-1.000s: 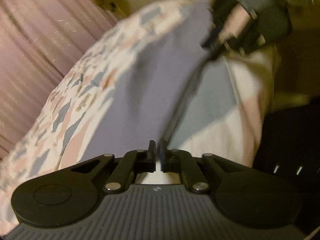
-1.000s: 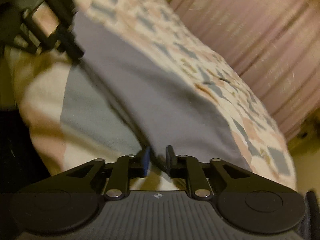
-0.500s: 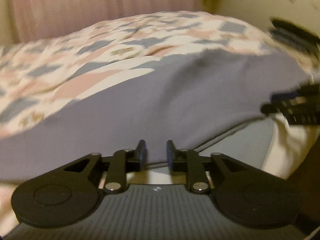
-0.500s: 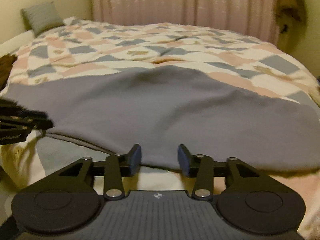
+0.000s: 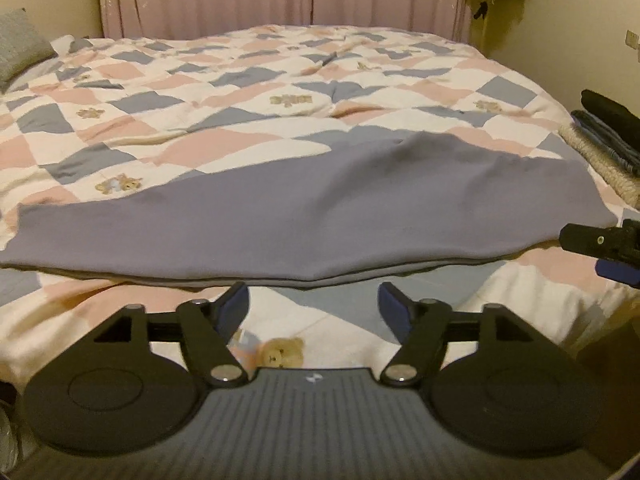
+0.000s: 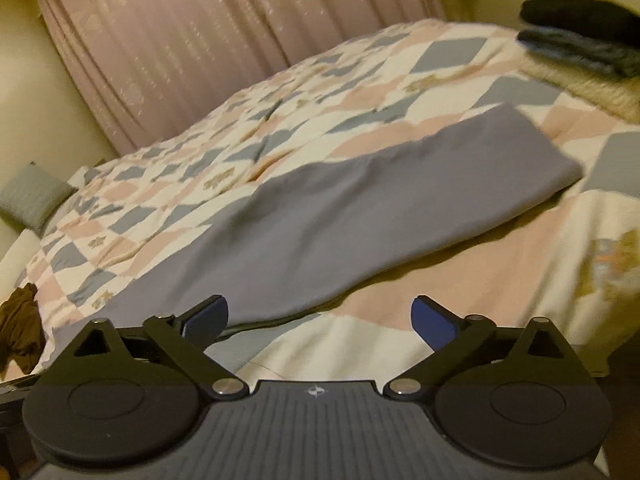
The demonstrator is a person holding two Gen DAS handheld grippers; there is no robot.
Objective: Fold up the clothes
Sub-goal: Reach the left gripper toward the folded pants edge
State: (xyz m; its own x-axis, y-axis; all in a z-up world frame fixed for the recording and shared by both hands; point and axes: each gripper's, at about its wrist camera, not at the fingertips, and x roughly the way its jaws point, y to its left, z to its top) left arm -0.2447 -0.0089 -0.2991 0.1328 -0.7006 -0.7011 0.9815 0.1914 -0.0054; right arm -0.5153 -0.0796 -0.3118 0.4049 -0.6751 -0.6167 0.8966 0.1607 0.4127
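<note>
Grey-purple garment point(image 5: 304, 216) lies folded flat on quilt point(image 5: 248, 92); left claw point(image 5: 312, 304) and right claw point(image 6: 320, 316) gape empty.

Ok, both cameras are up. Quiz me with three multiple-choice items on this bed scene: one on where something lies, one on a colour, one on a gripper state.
1. Where does the folded cloth lie?
A. Along the near edge of the quilt
B. On the pillow
C. Hung on the curtain

2. What colour is the cloth?
A. Bright red
B. Grey-purple
C. Green

3. How does the left gripper stand?
A. Shut on the cloth
B. Shut on nothing
C. Open, holding nothing

Key: 1 A, the cloth stretches flat across the bed's near side. 2 B, it shows plain grey-purple in both views. 3 C, its fingers stand wide apart, short of the cloth's edge; the right gripper is open too.
</note>
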